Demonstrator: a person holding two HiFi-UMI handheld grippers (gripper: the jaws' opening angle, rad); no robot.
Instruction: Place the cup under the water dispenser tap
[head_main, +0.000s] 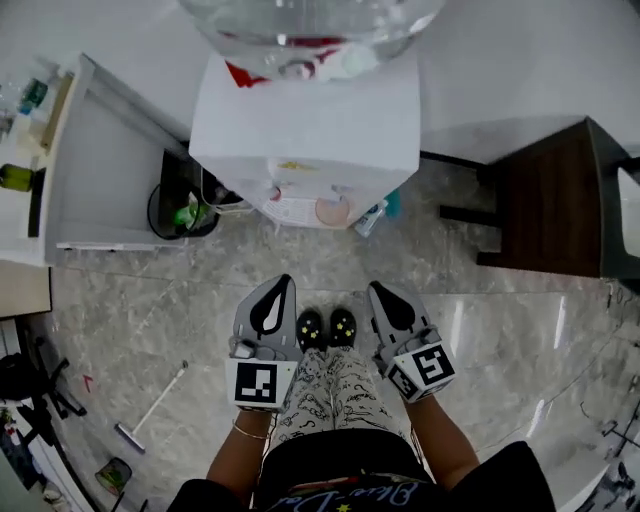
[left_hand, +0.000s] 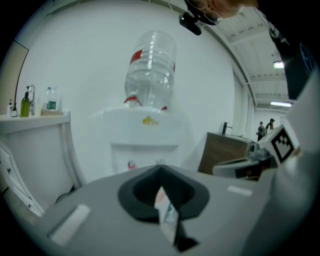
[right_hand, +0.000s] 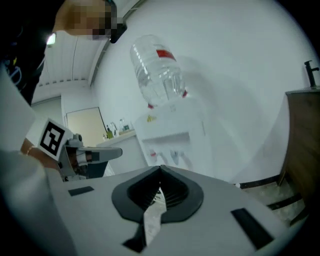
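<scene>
The white water dispenser (head_main: 305, 125) stands straight ahead with its clear bottle (head_main: 310, 25) on top. A round pale-pink shape (head_main: 332, 211) sits at its front under the taps; I cannot tell if it is the cup. No cup shows in either gripper view. My left gripper (head_main: 283, 284) and right gripper (head_main: 377, 290) are held low over my feet, apart from the dispenser, both shut and empty. In the left gripper view the left gripper (left_hand: 160, 170) points at the dispenser (left_hand: 145, 132) and its taps (left_hand: 131, 164). The right gripper (right_hand: 161, 168) also faces the dispenser (right_hand: 167, 132).
A white cabinet (head_main: 105, 170) stands to the left, with a black bin (head_main: 180, 212) between it and the dispenser. A dark wooden table (head_main: 545, 195) is at the right. A long-handled tool (head_main: 150, 410) lies on the marble floor at the left.
</scene>
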